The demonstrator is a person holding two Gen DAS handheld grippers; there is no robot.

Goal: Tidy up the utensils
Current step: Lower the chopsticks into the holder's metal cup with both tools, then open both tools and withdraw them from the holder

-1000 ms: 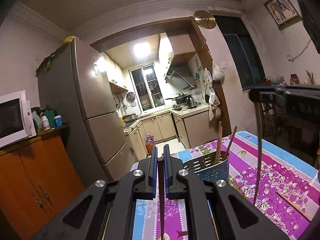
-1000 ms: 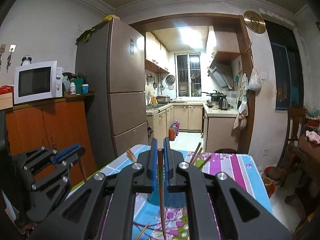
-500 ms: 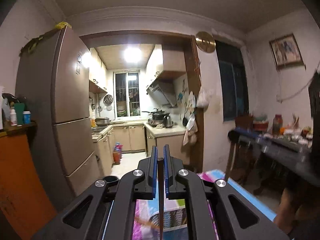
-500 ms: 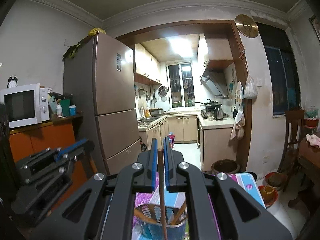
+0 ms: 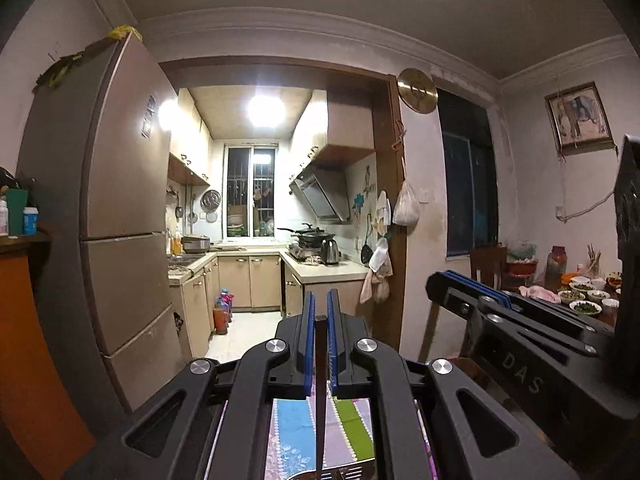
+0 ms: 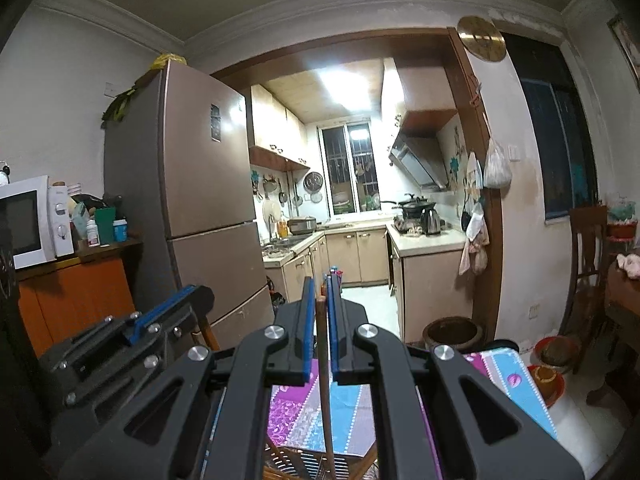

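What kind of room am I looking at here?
Most likely a home's dining area opening onto a small kitchen: a tall fridge by the doorway, a range hood over pans on the counter, and a table with a flowered cloth.

surface: table, floral striped cloth [image 6: 304, 412] | on it: slotted utensil basket [image 6: 296, 462]

Two black angular grippers, left [image 5: 320, 312] and right [image 6: 320, 298], blue-lined fingers, silver screws (embossed "DAS" on one)

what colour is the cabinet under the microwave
Orange cabinet beneath the white microwave; the right wrist view shows it best.
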